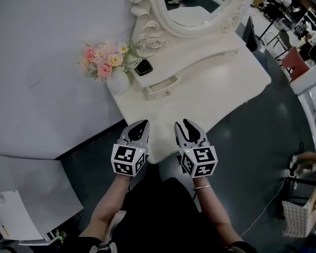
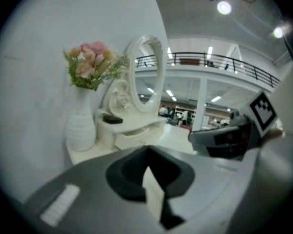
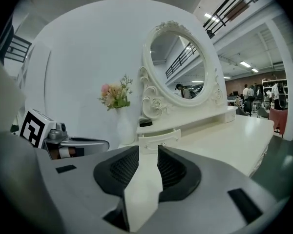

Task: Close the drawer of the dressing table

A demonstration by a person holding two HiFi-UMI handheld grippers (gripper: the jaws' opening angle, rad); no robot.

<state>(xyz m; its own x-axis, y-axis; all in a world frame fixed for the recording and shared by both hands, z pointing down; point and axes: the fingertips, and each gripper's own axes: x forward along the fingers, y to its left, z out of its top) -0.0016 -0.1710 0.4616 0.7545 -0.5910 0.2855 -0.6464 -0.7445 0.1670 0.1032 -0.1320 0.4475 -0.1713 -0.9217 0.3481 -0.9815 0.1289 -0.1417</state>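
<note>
The white dressing table (image 1: 221, 78) stands against the wall, with its small drawer (image 1: 162, 87) pulled partly out under the mirror shelf. The same drawer (image 2: 134, 138) (image 3: 158, 139) shows ahead in both gripper views. Both grippers hover side by side over the table's near edge, well short of the drawer. My left gripper (image 1: 142, 124) (image 2: 147, 152) has its jaw tips together with nothing between them. On my right gripper (image 1: 181, 124) (image 3: 148, 152) a plain gap shows between the ribbed pads, and it holds nothing.
A white vase of pink flowers (image 1: 117, 79) stands on the table's left corner beside the drawer. A black box (image 1: 143, 66) lies on the shelf above it. The oval mirror (image 1: 200, 4) rises behind. A red chair (image 1: 295, 62) and white furniture stand at the right.
</note>
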